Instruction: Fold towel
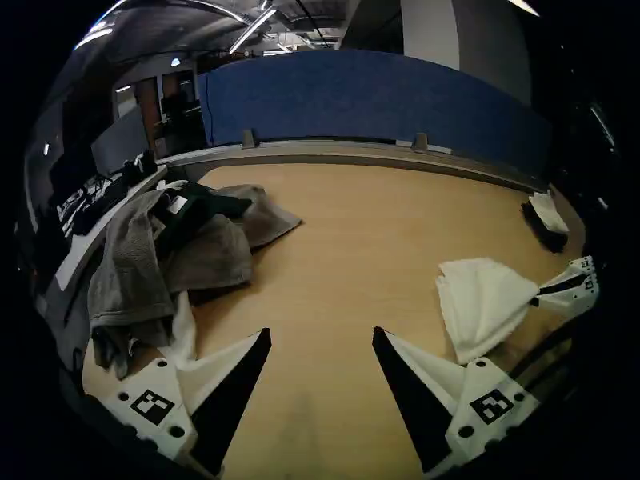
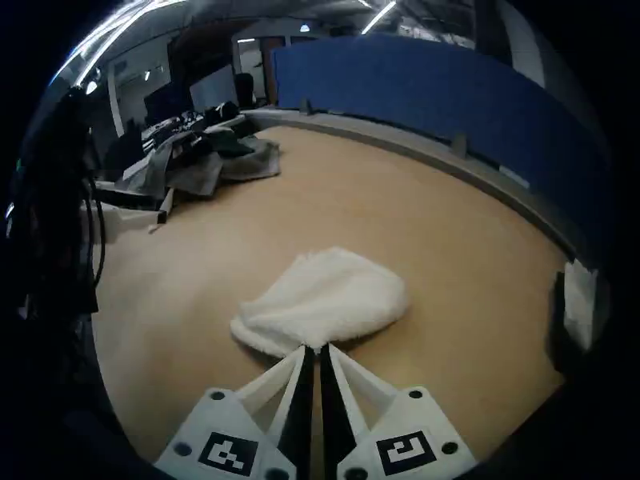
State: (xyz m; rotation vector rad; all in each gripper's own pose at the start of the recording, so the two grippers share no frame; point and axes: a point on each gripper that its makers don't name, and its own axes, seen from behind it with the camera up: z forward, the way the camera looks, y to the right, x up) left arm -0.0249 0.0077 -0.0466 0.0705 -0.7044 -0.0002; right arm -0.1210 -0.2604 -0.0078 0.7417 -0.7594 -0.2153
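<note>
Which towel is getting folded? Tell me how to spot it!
Start at the wide wooden table by the blue wall. On it, the right tongs pinch a fluffy towel. It is white and lies apart, unlike the grey heap farther back.

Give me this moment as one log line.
left gripper: open, empty | right gripper: shut on white towel edge | white towel: bunched on table | grey towel pile: aside
</note>
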